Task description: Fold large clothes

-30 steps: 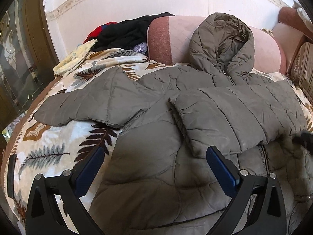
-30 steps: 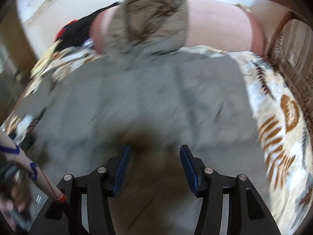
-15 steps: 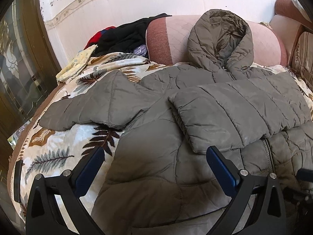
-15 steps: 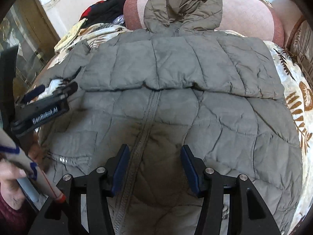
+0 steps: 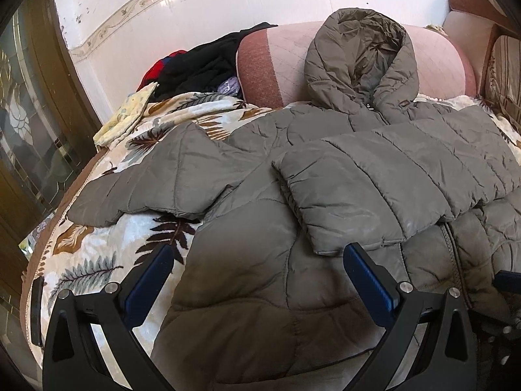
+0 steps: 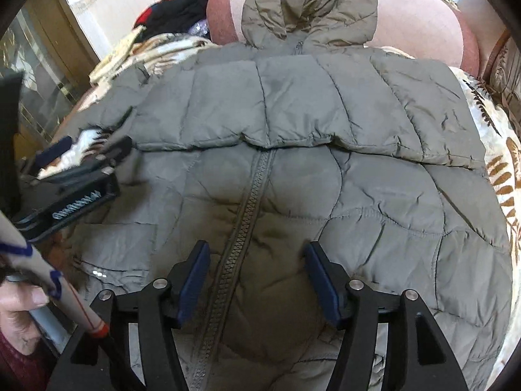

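A grey-olive quilted hooded jacket lies front-up on a leaf-print blanket. Its hood rests against a pink bolster. One sleeve is folded across the chest; the other sleeve lies spread to the left. My left gripper is open and empty above the jacket's lower left side. My right gripper is open and empty above the zipper near the hem. The left gripper also shows in the right wrist view at the left edge.
A pink bolster lies along the back wall. Black and red clothes are piled beside it. A glass-panelled door stands at the left. A patterned cushion sits at the far right.
The right gripper has drawn back from the folded sleeve toward the hem and steadied over the zipper. The left gripper has risen slightly and stays open.
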`<state>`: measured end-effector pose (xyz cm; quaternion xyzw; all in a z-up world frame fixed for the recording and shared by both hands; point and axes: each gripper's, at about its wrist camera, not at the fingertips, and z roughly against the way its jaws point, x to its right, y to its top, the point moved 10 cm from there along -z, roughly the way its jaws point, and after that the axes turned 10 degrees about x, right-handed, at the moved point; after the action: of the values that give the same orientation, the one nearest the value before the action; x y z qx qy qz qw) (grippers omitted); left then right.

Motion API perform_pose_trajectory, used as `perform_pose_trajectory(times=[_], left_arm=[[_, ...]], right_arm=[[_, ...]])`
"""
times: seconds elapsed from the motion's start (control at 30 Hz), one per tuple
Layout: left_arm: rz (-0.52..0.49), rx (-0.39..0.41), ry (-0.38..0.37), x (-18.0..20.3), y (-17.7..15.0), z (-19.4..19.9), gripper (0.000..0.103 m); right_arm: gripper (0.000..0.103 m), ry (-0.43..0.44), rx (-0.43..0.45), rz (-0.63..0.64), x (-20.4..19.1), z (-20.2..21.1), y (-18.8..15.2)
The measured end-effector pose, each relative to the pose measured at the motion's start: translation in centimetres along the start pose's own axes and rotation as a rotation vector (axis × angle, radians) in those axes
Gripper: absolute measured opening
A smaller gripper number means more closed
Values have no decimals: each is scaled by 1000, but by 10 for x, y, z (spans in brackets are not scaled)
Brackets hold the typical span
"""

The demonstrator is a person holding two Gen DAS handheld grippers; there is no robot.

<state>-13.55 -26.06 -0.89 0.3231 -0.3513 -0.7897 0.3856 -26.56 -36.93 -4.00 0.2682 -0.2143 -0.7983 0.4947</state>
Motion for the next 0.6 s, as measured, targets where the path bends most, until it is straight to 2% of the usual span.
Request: perform_pose_trajectory(times=[0.17, 0.33, 0.47, 0.6], left_arm=[[6, -10, 6, -2, -3, -3, 103], [10, -26, 13, -6, -7, -7, 103], [18, -29, 7, -7, -8, -9, 103], [29, -21, -5, -8, -6, -8, 103]], right_arm=[[67, -2, 59, 11, 3, 10, 6], [74, -5, 20, 23, 6, -11, -10], [82, -26, 38, 96, -2, -13, -11], [84, -26, 51, 108, -1, -14, -12]])
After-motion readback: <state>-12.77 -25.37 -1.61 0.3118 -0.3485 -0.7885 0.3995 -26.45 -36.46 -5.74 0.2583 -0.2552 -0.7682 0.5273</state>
